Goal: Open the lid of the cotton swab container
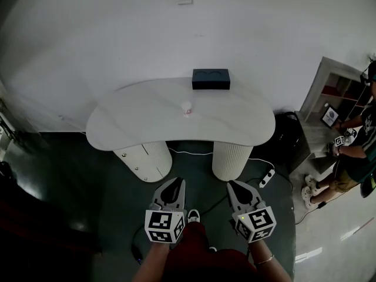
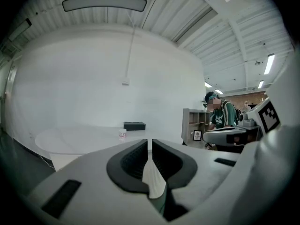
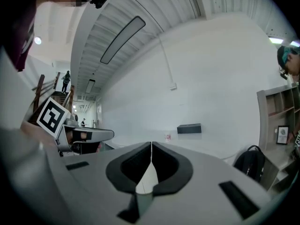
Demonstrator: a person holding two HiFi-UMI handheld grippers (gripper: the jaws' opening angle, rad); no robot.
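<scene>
The cotton swab container is a small white round tub with red print, standing near the middle of the white table. It shows far off in the left gripper view and the right gripper view. My left gripper and right gripper hang side by side over the floor, well short of the table's front edge. Both are shut with nothing between the jaws.
A dark rectangular box lies at the table's back edge. A person stands at the right by a grey shelf unit, with a black bag beside it. A power strip and cables lie on the floor.
</scene>
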